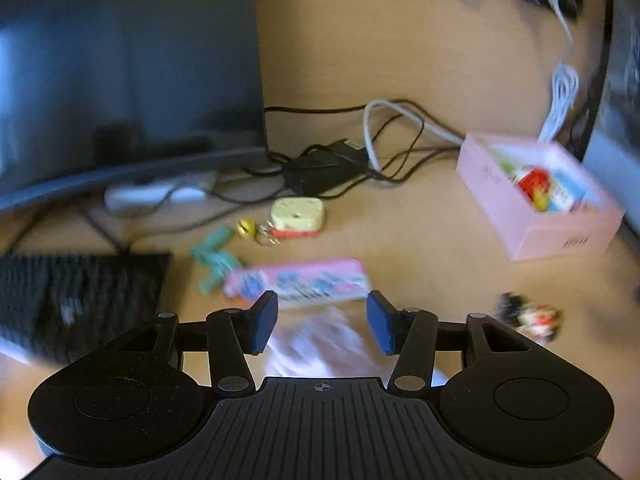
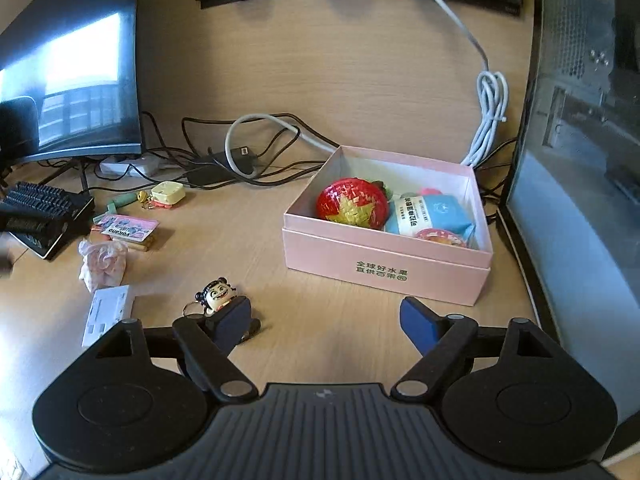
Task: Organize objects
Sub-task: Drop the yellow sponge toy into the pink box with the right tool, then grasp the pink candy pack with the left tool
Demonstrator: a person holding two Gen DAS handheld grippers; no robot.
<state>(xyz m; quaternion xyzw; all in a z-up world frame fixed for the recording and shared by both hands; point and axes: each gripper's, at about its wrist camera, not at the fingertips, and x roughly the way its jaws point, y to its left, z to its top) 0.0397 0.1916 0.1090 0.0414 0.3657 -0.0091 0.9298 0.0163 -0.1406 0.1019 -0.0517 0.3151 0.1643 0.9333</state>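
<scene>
A pink box point(image 2: 384, 264) sits on the desk point(image 2: 320, 80), toward the right edge near the computer case point(image 2: 580, 120). Inside it are a red and gold ball point(image 2: 352, 202), a blue packet point(image 2: 430, 216) and a small round thing I can't make out.

More things lie loose on the left part of the desk. The left tongs point(image 1: 322, 322) are open wide and hold nothing. They hang over a crumpled pink wrapper point(image 1: 320, 348), which lies right between the two blue pads and a little below them. Just past it is a long pink card pack point(image 1: 298, 280), lying sideways across the view. Farther on are a green clip point(image 1: 214, 260), a yellow bell point(image 1: 246, 227) and a yellow cheese toy point(image 1: 298, 213). This view is blurry.

The right tongs point(image 2: 326, 322) are also open wide and empty. A little doll keychain point(image 2: 218, 298) lies on the desk touching, or just beside, the left pad, so it is off to the left of the gap. The box is straight ahead of these tongs.

I think the left hand is nearer the wrapper and the card pack, and the right hand is nearer the doll. The doll would need the right tongs to slide left to get it between the pads.
</scene>
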